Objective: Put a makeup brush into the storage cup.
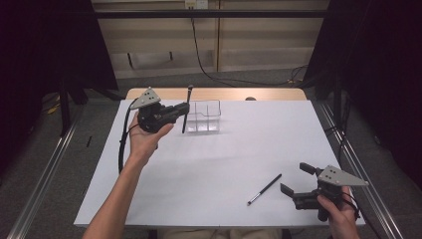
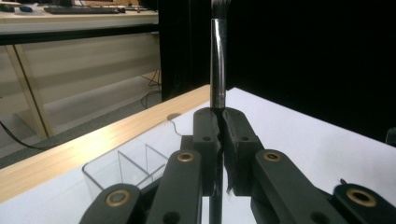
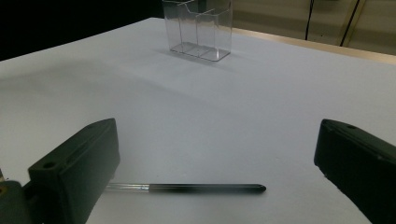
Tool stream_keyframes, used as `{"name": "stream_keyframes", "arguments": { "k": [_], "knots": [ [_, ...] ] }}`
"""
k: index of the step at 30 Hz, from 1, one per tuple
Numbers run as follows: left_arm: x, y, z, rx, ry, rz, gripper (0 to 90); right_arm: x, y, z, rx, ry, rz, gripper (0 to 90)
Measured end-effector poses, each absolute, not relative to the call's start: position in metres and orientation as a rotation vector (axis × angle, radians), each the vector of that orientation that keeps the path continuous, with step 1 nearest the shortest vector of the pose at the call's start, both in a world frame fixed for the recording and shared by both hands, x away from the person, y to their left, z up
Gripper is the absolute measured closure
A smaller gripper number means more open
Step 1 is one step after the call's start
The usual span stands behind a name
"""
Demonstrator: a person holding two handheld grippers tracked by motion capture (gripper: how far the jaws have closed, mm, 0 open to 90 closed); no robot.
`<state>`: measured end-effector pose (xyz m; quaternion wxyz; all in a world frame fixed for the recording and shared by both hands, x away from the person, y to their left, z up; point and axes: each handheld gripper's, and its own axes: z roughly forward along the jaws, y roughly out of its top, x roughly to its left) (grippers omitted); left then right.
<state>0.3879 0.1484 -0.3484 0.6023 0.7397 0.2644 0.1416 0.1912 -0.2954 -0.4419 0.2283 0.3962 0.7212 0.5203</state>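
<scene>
The left gripper [image 1: 183,110], clamped on an upright brush [image 1: 187,109], probably aims for the far organizer [image 1: 211,105]; the right gripper [image 1: 297,178] waits, jaws spread.

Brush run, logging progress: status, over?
Left gripper shut on upright brush, beside clear organizer. Right gripper open, second brush on table just ahead. Path clear.
</scene>
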Motion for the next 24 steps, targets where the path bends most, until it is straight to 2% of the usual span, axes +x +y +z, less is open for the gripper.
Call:
{"name": "stream_keyframes", "arguments": {
  "k": [24],
  "knots": [
    [0.424, 0.137, -0.336, 1.714, 0.650, 0.375, 84.5, 0.190, -0.296, -0.442, 1.108, 1.946, 1.457, 0.0]
  ]
}}
